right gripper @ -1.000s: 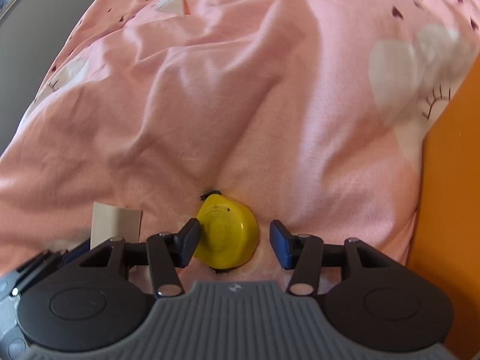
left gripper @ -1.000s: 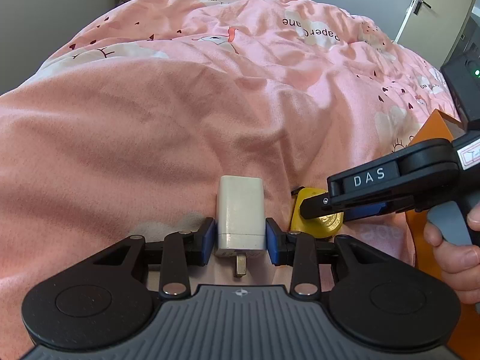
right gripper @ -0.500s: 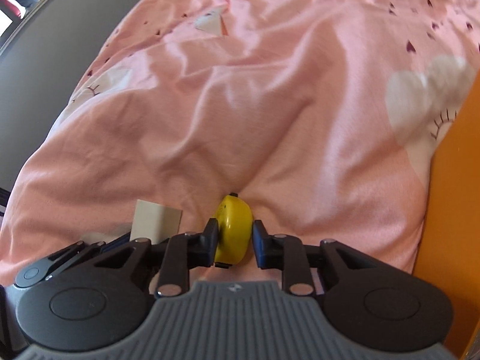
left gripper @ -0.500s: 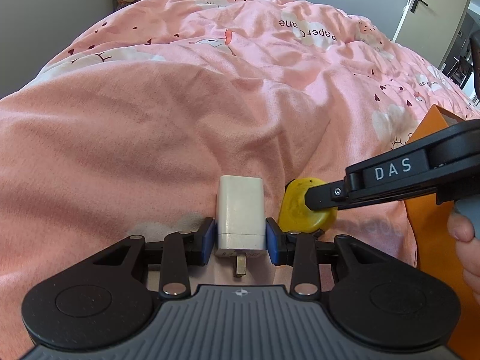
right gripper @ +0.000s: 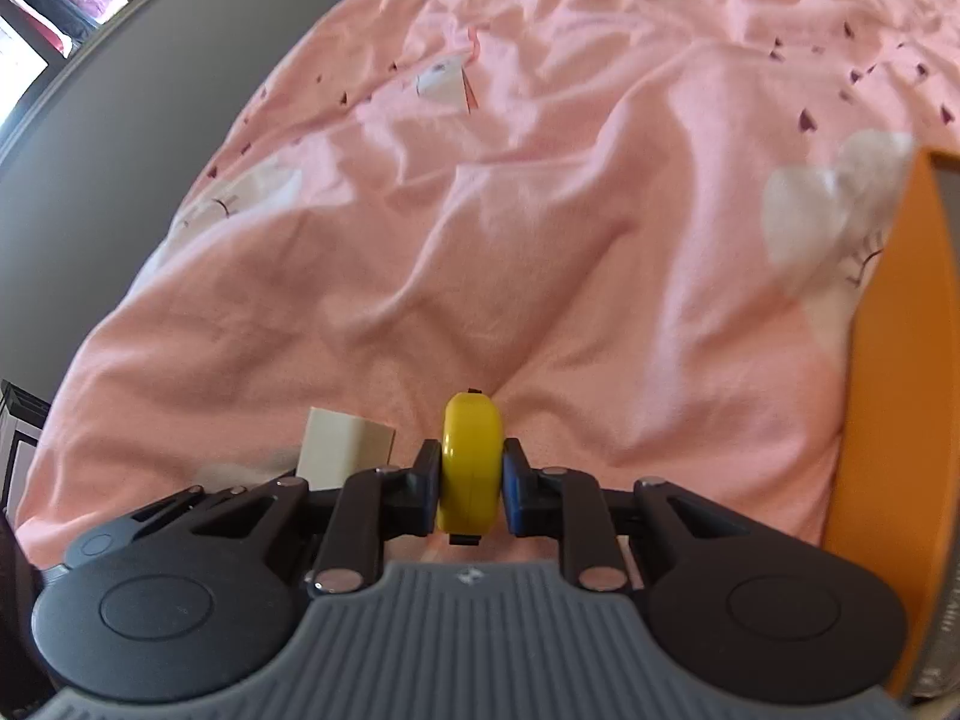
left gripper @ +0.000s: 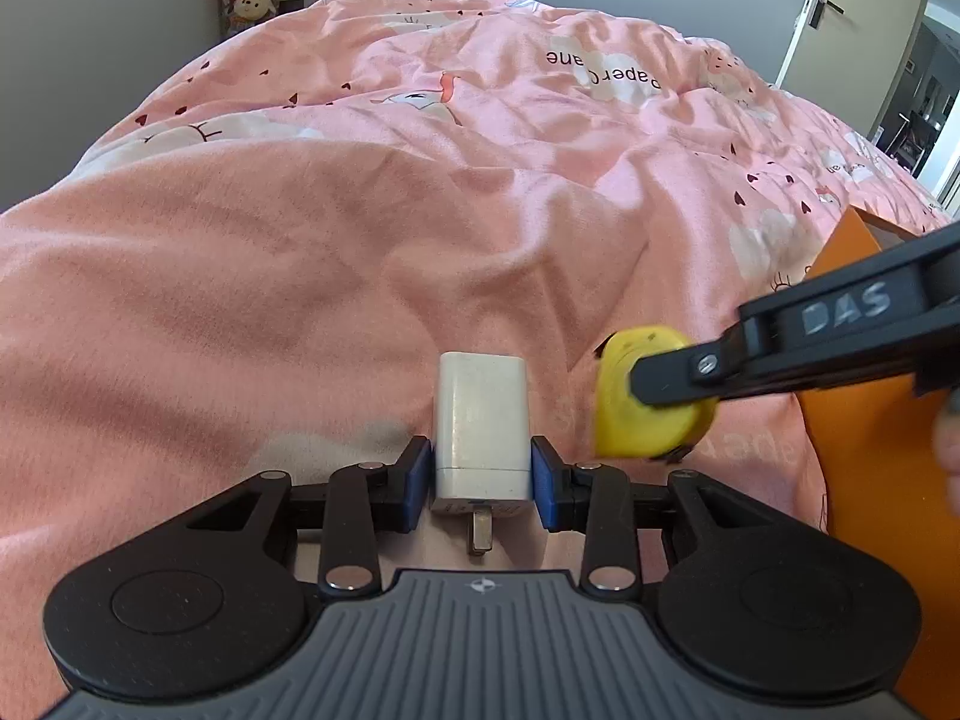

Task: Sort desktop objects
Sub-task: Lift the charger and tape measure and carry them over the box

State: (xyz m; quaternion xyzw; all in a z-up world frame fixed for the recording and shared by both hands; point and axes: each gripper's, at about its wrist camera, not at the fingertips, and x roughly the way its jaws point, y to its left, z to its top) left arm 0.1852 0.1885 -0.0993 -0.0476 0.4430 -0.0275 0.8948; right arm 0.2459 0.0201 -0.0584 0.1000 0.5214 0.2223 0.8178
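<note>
- While its jaws are closing, the right gripper pinches the yellow tape measure.
- At nine o'clock of it, the left gripper clamps the white charger.

left gripper clamping white charger | right gripper closing on yellow disc | orange box lying beside on pink duvet

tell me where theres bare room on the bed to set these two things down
Bare pink duvet spreads wide ahead and left of the white charger in the left gripper. It is crowded at right: the right gripper is closing on the yellow tape measure, close beside the charger, with the orange box at that edge.
</note>
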